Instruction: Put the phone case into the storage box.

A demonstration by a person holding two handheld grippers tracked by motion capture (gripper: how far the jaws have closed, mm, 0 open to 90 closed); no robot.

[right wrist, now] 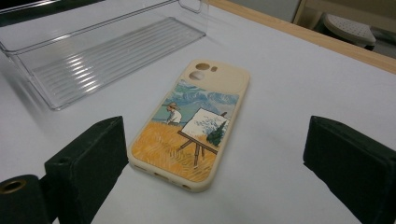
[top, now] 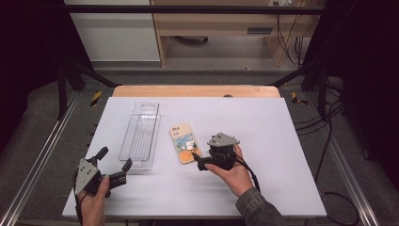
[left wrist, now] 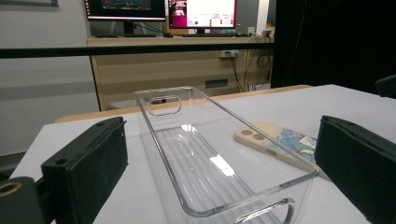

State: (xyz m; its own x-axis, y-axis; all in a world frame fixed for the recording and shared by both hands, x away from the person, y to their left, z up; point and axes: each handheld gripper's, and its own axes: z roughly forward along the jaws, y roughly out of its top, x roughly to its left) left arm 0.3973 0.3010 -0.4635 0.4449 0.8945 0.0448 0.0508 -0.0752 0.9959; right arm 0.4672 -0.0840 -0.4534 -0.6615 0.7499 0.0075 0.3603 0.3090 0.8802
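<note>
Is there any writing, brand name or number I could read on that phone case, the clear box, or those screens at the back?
No text can be read.
Phone case: a painted picture, no words.
Clear tray: no label or marking.
Monitors behind the table: some text on screen, too small and blurred to read.
</note>
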